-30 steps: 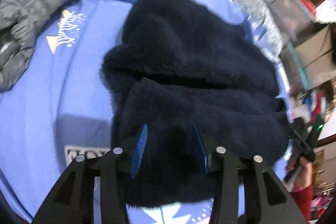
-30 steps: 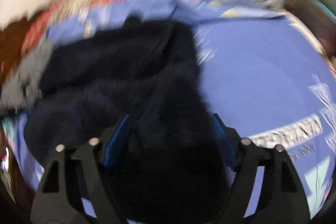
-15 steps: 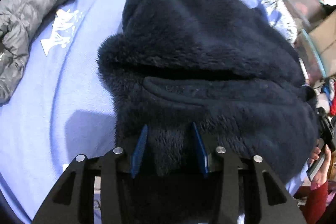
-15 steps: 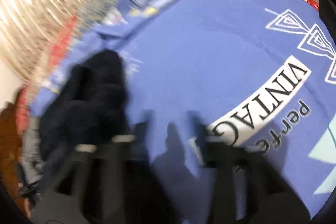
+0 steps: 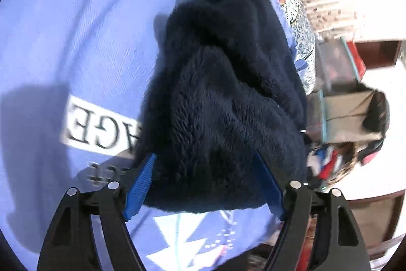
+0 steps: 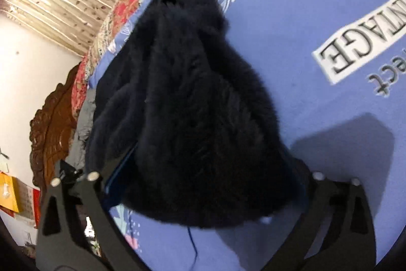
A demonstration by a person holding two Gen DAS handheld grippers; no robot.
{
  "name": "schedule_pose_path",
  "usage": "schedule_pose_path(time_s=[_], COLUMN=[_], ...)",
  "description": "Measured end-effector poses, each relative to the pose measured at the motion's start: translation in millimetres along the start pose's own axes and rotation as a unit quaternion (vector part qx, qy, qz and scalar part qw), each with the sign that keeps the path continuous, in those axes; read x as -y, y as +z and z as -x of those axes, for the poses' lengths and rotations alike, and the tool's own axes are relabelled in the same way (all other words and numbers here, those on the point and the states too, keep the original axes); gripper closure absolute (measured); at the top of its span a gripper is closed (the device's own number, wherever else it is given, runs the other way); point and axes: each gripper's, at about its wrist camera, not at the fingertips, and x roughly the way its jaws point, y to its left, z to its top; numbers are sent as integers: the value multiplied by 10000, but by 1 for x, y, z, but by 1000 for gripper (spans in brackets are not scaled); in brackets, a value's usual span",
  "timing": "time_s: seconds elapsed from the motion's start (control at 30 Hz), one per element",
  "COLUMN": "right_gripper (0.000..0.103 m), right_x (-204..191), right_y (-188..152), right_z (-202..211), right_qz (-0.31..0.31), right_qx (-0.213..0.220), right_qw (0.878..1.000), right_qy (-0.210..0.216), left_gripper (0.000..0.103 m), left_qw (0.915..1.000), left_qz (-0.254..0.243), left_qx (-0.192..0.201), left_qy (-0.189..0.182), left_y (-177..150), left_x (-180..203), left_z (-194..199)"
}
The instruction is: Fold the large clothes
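Currently the navy fleece garment [image 5: 223, 98] lies bunched on the blue bedsheet [image 5: 76, 42] between the opening left claw [image 5: 208, 184] and right claw [image 6: 203, 177]; being soft, bulky and likely light, it should be gripped at a hem edge.

Dark navy fleece garment [image 5: 223, 98], thick and fluffy, bunched in a folded heap, lying on a blue printed bedsheet [image 5: 76, 42], near its edge.
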Motion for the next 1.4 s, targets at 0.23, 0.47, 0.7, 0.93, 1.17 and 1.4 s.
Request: schedule_pose_path(time_s=[0.23, 0.47, 0.7, 0.93, 1.17, 1.4], right_gripper=[5, 61, 68, 66, 18, 16], right_x=[-16, -29, -63, -32, -2, -63], right_y=[-10, -7, -36, -117, -134, -103], right_z=[-18, -11, 61, 114, 108, 168], right_qz=[118, -367, -258, -485, -459, 856], right_qx=[-428, -489, -207, -424, 134, 1648], right_qw=[9986, 9969, 9951, 9942, 9943, 9723], right_qy=[301, 499, 933, 858, -948, -1418], left_gripper=[-6, 48, 63, 63, 49, 39], left_qw=[9988, 9986, 9971, 9948, 9905, 9893], left_qz=[260, 8, -629, -772, -525, -940], left_qx=[-207, -486, -420, -660, -830, -26], left_qy=[-350, -207, -65, 5, 959, 1114], left_y=[-3, -3, -32, -96, -103, -88], left_x=[-10, 15, 48, 30, -5, 18], left_z=[-43, -46, 14, 68, 27, 93])
